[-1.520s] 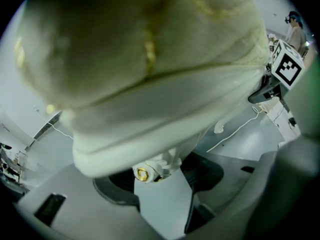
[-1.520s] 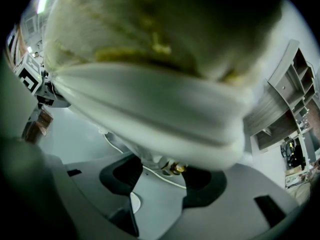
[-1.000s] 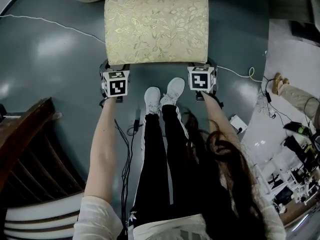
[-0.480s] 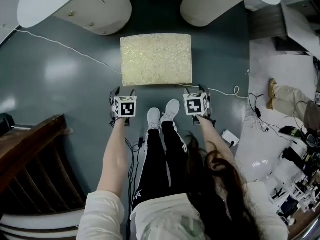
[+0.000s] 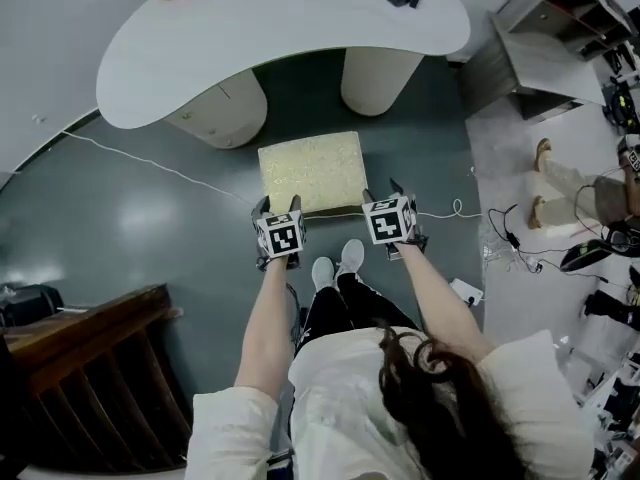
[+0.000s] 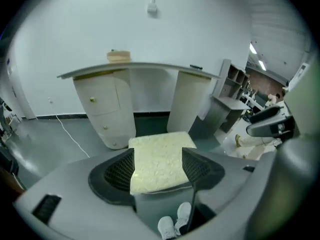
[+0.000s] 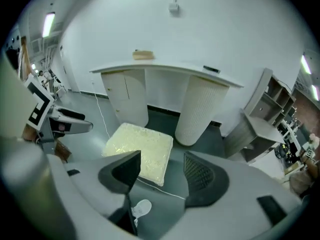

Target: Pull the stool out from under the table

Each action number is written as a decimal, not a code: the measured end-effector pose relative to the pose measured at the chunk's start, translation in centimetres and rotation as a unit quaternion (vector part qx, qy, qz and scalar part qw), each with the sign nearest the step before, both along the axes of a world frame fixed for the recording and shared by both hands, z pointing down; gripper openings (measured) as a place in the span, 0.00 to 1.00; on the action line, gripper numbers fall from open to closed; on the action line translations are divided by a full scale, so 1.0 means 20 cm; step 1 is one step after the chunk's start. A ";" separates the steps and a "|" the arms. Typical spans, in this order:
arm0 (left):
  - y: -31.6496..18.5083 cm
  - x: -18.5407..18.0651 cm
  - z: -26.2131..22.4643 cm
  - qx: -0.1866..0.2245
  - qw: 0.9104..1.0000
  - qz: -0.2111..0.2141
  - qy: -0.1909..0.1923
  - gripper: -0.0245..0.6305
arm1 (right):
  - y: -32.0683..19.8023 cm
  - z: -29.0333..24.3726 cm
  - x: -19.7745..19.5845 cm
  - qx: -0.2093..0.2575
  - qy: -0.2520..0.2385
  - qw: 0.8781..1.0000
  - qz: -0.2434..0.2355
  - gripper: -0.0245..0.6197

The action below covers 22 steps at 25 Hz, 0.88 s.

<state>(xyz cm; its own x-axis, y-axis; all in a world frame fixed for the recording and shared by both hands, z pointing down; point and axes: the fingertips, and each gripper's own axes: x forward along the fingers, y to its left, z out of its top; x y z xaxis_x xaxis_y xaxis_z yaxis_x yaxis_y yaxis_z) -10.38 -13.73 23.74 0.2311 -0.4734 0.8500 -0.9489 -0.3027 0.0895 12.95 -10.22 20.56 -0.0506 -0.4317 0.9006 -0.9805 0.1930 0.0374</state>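
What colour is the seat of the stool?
Pale yellow-cream stool seat, clearest in the head view.

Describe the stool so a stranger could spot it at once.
Find the big white curved table standing on the dark floor. Just in front of its two pale pedestals, near the person's white shoes, sits the stool. It is the only low rectangular seat there, topped by a cream textured cushion.
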 end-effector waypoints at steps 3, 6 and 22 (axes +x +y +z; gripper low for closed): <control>-0.17 -0.01 -0.29 0.060 0.997 -0.034 0.030 0.47 | -0.09 -0.31 0.02 0.050 -0.029 0.998 0.028 0.47; -0.27 -0.02 -0.56 0.117 0.992 -0.032 0.045 0.47 | -0.17 -0.60 0.10 0.113 -0.051 0.992 0.031 0.47; -0.38 0.38 -2.19 0.439 0.887 0.040 0.136 0.25 | -0.41 -1.93 0.09 0.449 -0.107 0.887 -0.020 0.31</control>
<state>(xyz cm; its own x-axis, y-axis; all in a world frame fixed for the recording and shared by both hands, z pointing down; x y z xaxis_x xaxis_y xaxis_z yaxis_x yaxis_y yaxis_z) -2.84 -21.27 -20.02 0.4340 -0.8983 0.0684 -0.9006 -0.4345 0.0082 14.73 -18.33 -17.98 -0.2092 -0.9644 0.1617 -0.9770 0.2132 0.0078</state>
